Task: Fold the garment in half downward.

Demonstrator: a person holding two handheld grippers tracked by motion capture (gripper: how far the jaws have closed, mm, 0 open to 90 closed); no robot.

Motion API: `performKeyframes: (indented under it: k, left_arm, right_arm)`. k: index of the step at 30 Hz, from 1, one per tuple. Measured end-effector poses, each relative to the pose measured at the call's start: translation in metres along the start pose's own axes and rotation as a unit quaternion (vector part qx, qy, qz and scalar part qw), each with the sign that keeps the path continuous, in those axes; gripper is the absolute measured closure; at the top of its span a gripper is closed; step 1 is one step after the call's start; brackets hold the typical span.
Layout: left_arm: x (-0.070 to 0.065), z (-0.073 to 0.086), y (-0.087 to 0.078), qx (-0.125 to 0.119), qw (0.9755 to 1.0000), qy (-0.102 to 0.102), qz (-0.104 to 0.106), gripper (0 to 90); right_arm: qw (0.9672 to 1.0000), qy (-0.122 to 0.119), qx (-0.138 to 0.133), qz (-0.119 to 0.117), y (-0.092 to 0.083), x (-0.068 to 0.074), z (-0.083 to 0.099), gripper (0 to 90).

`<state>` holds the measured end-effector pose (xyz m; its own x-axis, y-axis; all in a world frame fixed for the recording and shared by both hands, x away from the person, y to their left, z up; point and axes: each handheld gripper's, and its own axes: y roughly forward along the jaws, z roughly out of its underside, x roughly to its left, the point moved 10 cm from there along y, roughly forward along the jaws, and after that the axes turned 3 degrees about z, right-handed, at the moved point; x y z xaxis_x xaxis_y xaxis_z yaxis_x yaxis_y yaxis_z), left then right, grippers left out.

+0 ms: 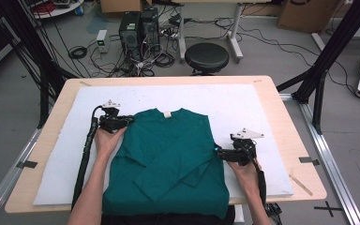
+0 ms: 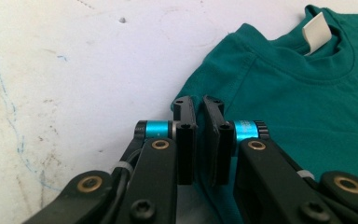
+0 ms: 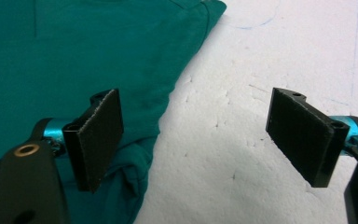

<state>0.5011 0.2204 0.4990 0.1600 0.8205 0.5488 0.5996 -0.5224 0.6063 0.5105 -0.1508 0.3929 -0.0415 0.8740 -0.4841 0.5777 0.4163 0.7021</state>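
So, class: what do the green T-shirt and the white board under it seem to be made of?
Green T-shirt: probably soft matte cotton knit; it creases, with stitched seams. White board: likely foam, judging by its dull, pitted, dented surface.

Each hand-held black metal left gripper (image 2: pixel 199 105) and right gripper (image 3: pixel 193 135) has two flat rectangular jaws faced with dark, rough pads, mounted on bright cyan anodised collars. Brass-coloured pivot pins and black hex-socket screws join the angular black linkage arms. A grey three-cornered plate tops each tool, and a thick black ribbed cable trails back along each bare, sleeveless forearm.
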Motion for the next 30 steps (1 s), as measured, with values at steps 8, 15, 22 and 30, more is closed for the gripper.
performKeyframes:
  k: [8,15,22,30]
  left_arm:
    - [0.0,0.001,0.0,0.006,1.0,0.005,-0.005,84.3]
    - [0.0,0.001,0.001,0.005,1.0,0.003,-0.006,84.3]
    - [0.0,0.001,0.002,0.007,0.9999,0.005,-0.007,84.3]
    - [0.0,0.001,0.002,0.009,0.9999,0.007,-0.01,84.3]
  right_arm:
    - [0.9999,0.014,0.009,-0.002,0.007,-0.009,-0.015,19.2]
    - [0.9994,0.025,0.016,-0.018,0.022,-0.016,-0.041,24.9]
    - [0.9983,0.017,0.044,-0.033,0.051,-0.013,-0.064,28.9]
    - [0.9958,-0.013,0.089,-0.016,0.081,-0.015,-0.069,32.3]
